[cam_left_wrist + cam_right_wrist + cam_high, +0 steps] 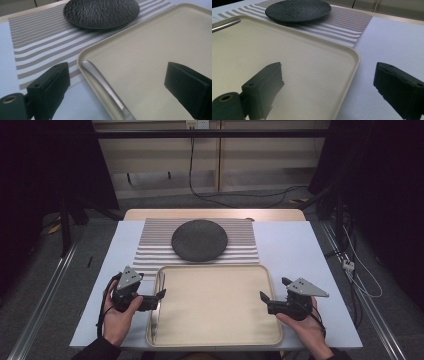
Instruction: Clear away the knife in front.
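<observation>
Tray (215,340) (cream) lies on the white table (300,245); left claw (159,297) and right claw (264,301) gape empty.

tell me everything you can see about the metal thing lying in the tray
The metal utensil handle is slim, flat and brushed silver with a rounded end, seemingly steel. It lies flat inside the beige tray, along its left rim, parallel to that edge. Its working end is out of sight, so its type is unclear. The left gripper hovers at that rim with jaws open, not touching it.
</observation>
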A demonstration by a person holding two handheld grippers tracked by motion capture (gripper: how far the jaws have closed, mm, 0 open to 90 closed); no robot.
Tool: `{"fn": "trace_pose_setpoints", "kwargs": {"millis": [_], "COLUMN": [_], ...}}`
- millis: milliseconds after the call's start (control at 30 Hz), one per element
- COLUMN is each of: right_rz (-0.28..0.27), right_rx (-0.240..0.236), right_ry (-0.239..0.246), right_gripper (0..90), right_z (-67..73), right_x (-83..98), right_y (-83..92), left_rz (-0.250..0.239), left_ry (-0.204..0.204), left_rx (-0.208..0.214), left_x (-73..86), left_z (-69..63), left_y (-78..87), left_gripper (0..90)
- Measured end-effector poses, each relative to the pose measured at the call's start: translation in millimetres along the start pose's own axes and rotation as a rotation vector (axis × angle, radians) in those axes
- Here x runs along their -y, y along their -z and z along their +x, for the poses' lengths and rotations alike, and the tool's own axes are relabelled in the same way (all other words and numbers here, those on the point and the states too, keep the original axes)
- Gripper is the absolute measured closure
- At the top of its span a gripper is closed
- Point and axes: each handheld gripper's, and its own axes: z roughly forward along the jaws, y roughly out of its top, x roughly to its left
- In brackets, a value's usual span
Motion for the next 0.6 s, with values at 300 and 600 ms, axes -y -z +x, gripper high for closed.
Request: {"fn": "trace_pose_setpoints", "kwargs": {"millis": [300,600], "right_rz": [-0.001,-0.002], "right_rx": [0.005,0.014], "right_ry": [-0.012,-0.027], "right_gripper": [8.6,8.5], "right_z": [-1.3,-3.1], "right_x": [0.7,0.8], "right_y": [1.0,2.5], "left_rz": [-0.011,-0.006], "left_ry": [0.013,0.074], "left_rx": [-0.016,-0.041], "left_x": [15.7,32.5], "left_z": [-2.3,5.2], "left_y": [8.2,6.9], "left_gripper": [5.2,5.6]}}
